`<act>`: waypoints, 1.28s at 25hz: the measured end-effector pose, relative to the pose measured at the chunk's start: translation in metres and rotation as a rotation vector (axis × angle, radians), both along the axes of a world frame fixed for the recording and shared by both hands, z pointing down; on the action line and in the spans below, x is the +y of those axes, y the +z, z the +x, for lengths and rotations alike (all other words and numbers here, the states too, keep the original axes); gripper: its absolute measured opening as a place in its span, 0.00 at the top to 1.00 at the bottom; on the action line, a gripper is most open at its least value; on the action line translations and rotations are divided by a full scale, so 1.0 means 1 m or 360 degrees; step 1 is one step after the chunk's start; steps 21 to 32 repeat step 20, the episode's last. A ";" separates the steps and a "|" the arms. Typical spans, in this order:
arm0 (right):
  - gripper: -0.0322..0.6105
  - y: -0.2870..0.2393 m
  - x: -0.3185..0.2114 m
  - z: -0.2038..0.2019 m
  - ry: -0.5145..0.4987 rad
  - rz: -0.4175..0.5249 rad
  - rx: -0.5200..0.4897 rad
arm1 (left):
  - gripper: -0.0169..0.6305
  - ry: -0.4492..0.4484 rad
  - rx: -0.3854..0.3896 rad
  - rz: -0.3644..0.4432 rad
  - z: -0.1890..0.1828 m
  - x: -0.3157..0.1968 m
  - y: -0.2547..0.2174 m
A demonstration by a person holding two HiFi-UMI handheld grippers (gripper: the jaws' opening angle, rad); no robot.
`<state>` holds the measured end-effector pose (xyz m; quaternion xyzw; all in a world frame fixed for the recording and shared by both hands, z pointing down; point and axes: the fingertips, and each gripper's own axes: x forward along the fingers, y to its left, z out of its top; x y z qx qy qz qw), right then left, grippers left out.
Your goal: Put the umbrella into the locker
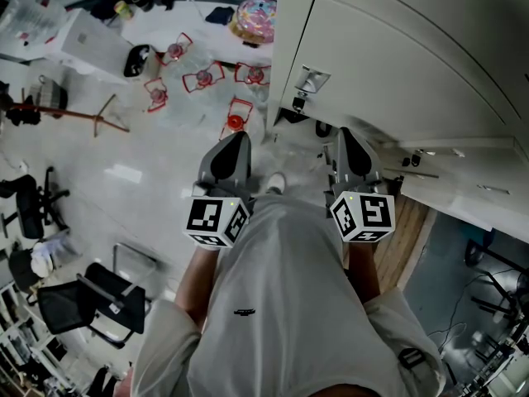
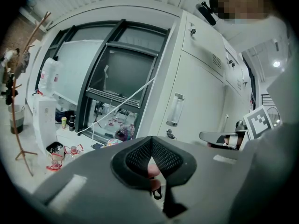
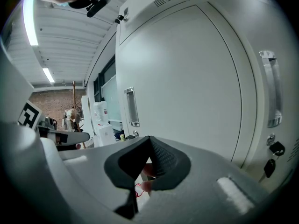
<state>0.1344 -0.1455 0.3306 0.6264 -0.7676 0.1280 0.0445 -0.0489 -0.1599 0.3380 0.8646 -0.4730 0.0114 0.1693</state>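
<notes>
Grippers wait at the shut locker (image 1: 388, 73), left gripper (image 1: 235, 141) and right gripper (image 1: 341, 136) with fingers pinched together on nothing, while what may be the umbrella (image 1: 254, 19) lies well apart on the floor, where slack fabric could slip a hurried grasp.

Pale grey T-shirt (image 1: 281, 304), small dark logo (image 1: 242, 312); grey left gripper (image 1: 236, 142), right gripper (image 1: 341, 139), black-and-white marker cubes (image 1: 216, 220).
</notes>
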 end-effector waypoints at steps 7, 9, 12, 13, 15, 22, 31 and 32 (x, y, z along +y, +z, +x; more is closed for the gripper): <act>0.95 -0.002 0.001 -0.003 -0.0015 0.0004 0.0003 | 0.95 -0.0011 0.0001 0.0003 -0.002 0.002 -0.001; 0.95 -0.003 0.001 -0.004 -0.0021 0.0007 0.0006 | 0.95 -0.0016 0.0002 0.0004 -0.003 0.003 -0.002; 0.95 -0.003 0.001 -0.004 -0.0028 0.0008 0.0006 | 0.95 -0.0023 0.0001 0.0005 -0.003 0.004 -0.001; 0.95 -0.002 0.001 -0.004 -0.0031 0.0008 0.0005 | 0.95 -0.0026 0.0001 0.0006 -0.003 0.004 -0.001; 0.95 0.000 0.001 -0.003 -0.0034 0.0006 0.0003 | 0.95 -0.0030 0.0000 0.0007 -0.003 0.005 0.001; 0.95 0.001 0.002 -0.003 -0.0034 0.0008 0.0001 | 0.95 -0.0031 -0.0008 0.0008 -0.002 0.006 0.002; 0.95 0.001 0.002 -0.003 -0.0034 0.0008 0.0001 | 0.95 -0.0031 -0.0008 0.0008 -0.002 0.006 0.002; 0.95 0.001 0.002 -0.003 -0.0034 0.0008 0.0001 | 0.95 -0.0031 -0.0008 0.0008 -0.002 0.006 0.002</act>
